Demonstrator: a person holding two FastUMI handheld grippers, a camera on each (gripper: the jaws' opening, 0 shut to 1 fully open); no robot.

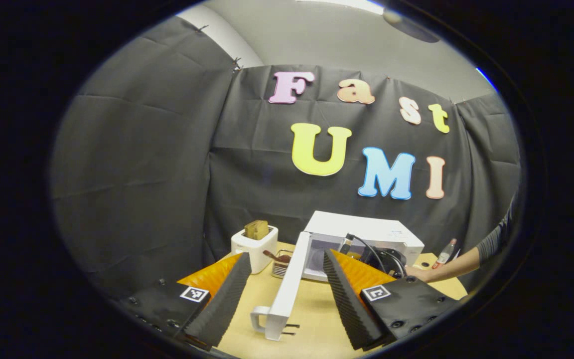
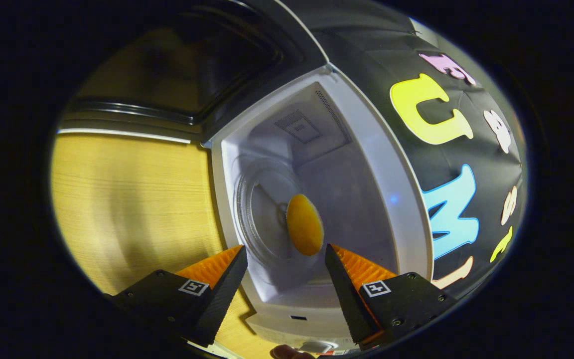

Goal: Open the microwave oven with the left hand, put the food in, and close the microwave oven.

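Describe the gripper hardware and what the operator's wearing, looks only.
Left gripper and right gripper match: two wedge-shaped fingers with ribbed inner faces on dark bolted blocks, each block bearing a square black-and-white marker tag. In the left gripper view, black cables loop over the other gripper. The person's arm has a grey ribbed sleeve.

Glossy white plastic microwave on a matt wood-grain table; ridged claw pads.

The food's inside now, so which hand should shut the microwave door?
Probably the left. The left gripper is open, with the swung-out door right between its fingers. The right gripper faces into the microwave, near the food.
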